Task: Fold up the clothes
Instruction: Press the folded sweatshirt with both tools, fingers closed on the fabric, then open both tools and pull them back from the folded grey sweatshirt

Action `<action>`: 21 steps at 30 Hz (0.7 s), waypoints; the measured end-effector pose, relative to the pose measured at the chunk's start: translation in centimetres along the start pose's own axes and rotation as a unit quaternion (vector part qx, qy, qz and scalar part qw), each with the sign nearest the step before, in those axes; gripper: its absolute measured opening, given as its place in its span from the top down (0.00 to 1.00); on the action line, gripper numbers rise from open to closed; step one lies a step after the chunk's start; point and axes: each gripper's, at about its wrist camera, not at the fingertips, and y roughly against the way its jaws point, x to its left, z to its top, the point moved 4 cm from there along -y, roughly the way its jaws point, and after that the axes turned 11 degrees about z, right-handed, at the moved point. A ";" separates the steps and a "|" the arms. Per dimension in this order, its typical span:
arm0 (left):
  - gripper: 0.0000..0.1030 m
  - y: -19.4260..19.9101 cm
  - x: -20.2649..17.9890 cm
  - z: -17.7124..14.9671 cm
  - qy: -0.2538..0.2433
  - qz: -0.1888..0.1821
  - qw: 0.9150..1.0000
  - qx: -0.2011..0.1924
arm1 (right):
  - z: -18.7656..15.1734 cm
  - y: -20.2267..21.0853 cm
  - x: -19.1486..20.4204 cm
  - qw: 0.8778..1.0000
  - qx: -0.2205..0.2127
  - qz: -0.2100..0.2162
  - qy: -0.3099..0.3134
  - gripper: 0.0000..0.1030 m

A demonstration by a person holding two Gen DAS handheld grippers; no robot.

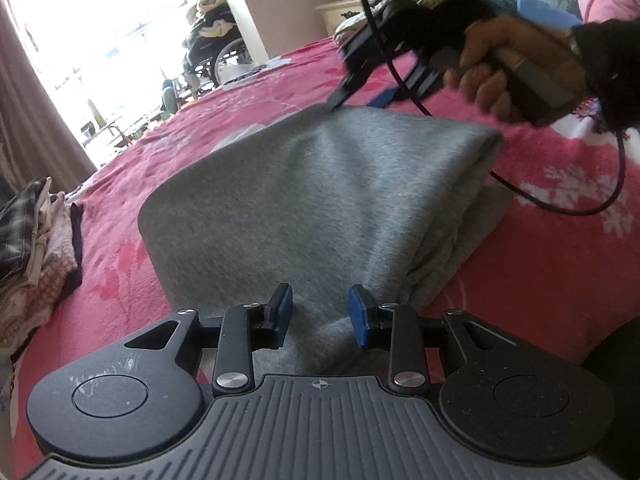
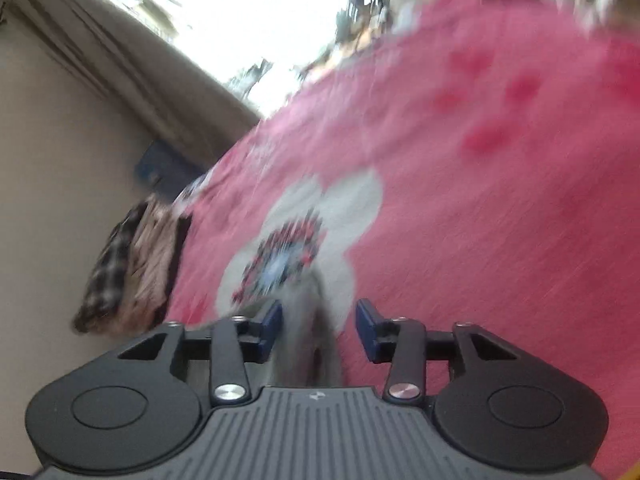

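Observation:
A grey garment (image 1: 304,200) lies folded over on the pink flowered bedspread (image 1: 540,264). My left gripper (image 1: 320,314) is open over the garment's near edge, with grey cloth between its blue pads. In the left wrist view my right gripper (image 1: 340,96) touches the garment's far corner, held by a hand (image 1: 496,80). In the blurred right wrist view the right gripper (image 2: 319,326) stands open with a fold of the grey garment (image 2: 308,320) between its fingers, not pinched.
A stack of folded clothes (image 1: 36,248) sits at the bed's left edge; it also shows in the right wrist view (image 2: 128,268). A black cable (image 1: 560,208) loops over the bed at the right. A wheelchair (image 1: 216,52) and curtains stand beyond.

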 end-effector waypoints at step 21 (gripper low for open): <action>0.68 1.6 2.8 -0.3 0.228 0.028 0.973 0.027 | -6.8 -12.9 17.5 0.852 0.248 0.083 0.454 0.83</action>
